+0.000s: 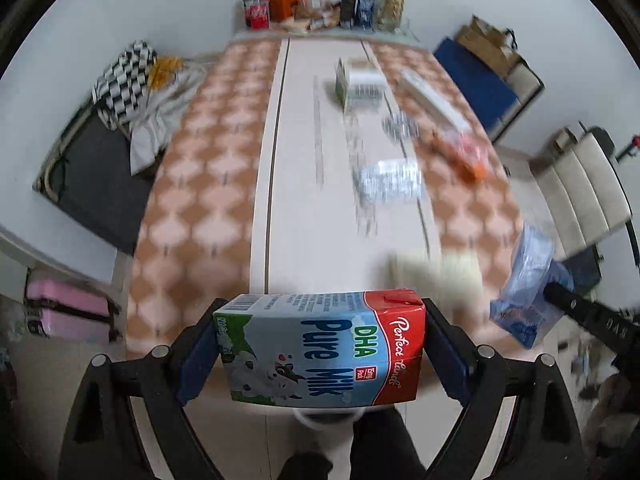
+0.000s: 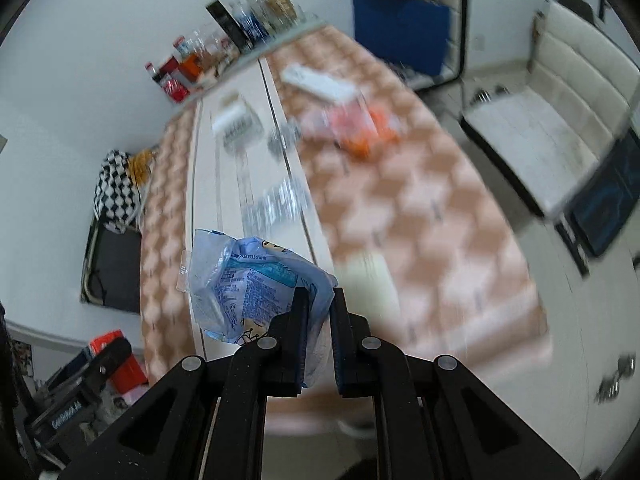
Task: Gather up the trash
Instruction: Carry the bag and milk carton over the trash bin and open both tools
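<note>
My left gripper (image 1: 320,320) is shut on a blue, red and white milk carton (image 1: 320,348), held sideways above the near end of the table. My right gripper (image 2: 320,296) is shut on a crumpled blue plastic wrapper (image 2: 248,280), held above the table's near end; the wrapper also shows in the left wrist view (image 1: 528,280). More trash lies blurred on the table: a clear crumpled wrapper (image 1: 390,182), a small carton (image 1: 358,82), a white box (image 1: 432,98), an orange-red packet (image 1: 468,156) and a pale object (image 1: 436,276).
The long table (image 1: 208,184) has a checked orange cloth and a white centre strip. Bottles and boxes (image 1: 320,0) stand at its far end. A white chair (image 2: 560,120) is at right, a blue bag (image 2: 400,32) beyond, a pink case (image 1: 68,316) at left.
</note>
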Tool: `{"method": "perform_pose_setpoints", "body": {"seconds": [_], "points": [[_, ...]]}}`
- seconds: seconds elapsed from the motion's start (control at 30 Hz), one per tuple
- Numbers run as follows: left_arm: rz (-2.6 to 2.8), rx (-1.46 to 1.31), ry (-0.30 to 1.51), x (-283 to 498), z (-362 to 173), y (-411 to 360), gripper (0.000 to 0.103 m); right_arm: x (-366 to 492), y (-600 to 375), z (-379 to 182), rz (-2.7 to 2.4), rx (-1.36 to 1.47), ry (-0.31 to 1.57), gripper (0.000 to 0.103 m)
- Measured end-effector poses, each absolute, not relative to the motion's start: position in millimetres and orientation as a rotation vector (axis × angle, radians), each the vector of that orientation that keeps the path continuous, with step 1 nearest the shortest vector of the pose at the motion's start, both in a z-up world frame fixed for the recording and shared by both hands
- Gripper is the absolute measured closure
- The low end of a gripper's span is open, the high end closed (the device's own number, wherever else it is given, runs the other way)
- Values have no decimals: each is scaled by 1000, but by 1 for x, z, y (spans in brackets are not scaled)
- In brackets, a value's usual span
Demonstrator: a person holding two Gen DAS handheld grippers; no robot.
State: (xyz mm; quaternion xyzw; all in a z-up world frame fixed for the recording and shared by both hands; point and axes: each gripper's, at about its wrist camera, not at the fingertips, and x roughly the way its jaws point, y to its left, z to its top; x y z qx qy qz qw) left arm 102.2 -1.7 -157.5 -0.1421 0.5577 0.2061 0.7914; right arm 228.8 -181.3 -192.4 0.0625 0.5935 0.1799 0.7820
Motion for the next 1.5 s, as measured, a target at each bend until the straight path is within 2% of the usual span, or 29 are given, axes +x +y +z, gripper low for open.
{"method": "perform_pose_setpoints", "body": {"seconds": [0.2, 0.4, 0.73, 1.0, 1.03, 1.1, 1.13, 1.17, 1.2, 1.27, 1.37, 1.5], "points": [[382, -388, 1385, 18, -224, -33, 12, 111, -227, -246, 317, 110, 1442, 92], [376, -450, 1534, -20, -320, -52, 12, 47, -261, -346, 225, 94, 1617, 92], [384, -488, 1648, -17, -497, -59, 11, 26, -271, -530, 159, 92, 1743, 92], [350, -510, 1681, -22, -579, -58, 9, 28, -271, -653, 137, 86, 1807, 91], [342, -518, 1690, -23, -587, -58, 6, 29, -272, -667, 138, 89, 1820, 89], [338, -529, 1699, -26, -598, -55, 6, 30, -268, -687, 149, 102, 1843, 72], [340, -530, 1702, -28, -601, -53, 5, 31, -267, -697, 153, 106, 1848, 54], [347, -534, 1703, -30, -603, -52, 5, 32, -266, -704, 165, 107, 1841, 41], [350, -544, 1701, -31, -603, -50, 5, 33, -264, -708, 171, 85, 1830, 37], [367, -559, 1698, -37, -602, -46, 5, 35, -258, -714, 188, 42, 1814, 19], [413, -522, 1691, -44, -595, -44, 5, 31, -249, -711, 208, -73, 1785, 6], [452, -435, 1684, -52, -582, -46, 5, 23, -231, -697, 254, -234, 1719, 2]]}}
